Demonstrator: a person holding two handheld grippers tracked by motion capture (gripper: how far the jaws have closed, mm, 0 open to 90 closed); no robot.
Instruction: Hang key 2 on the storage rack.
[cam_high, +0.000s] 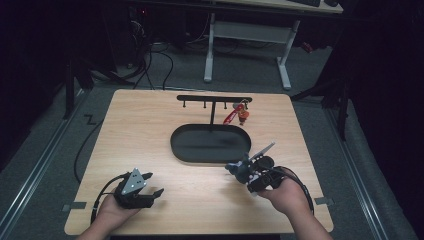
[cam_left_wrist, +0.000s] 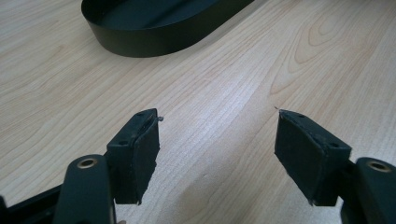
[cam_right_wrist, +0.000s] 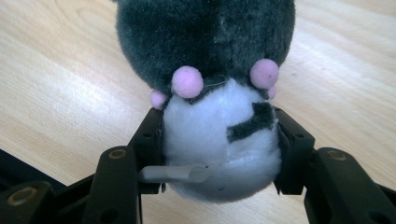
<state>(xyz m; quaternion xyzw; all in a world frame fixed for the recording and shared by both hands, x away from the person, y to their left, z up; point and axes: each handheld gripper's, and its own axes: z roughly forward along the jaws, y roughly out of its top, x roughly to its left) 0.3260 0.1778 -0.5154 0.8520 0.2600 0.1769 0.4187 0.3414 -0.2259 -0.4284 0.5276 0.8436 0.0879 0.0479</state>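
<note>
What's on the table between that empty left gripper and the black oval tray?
Nothing: the left gripper view shows bare wood from the open left gripper to the tray.

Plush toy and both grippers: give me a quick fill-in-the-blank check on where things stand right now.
1. The right gripper is shut on a grey and white ____.
2. The left gripper has its jaws ____, with bare table between them.
3. The black oval tray sits at the foot of a rack from whose hook a ____ keychain hangs.

Missing words: plush toy; open; red
</note>
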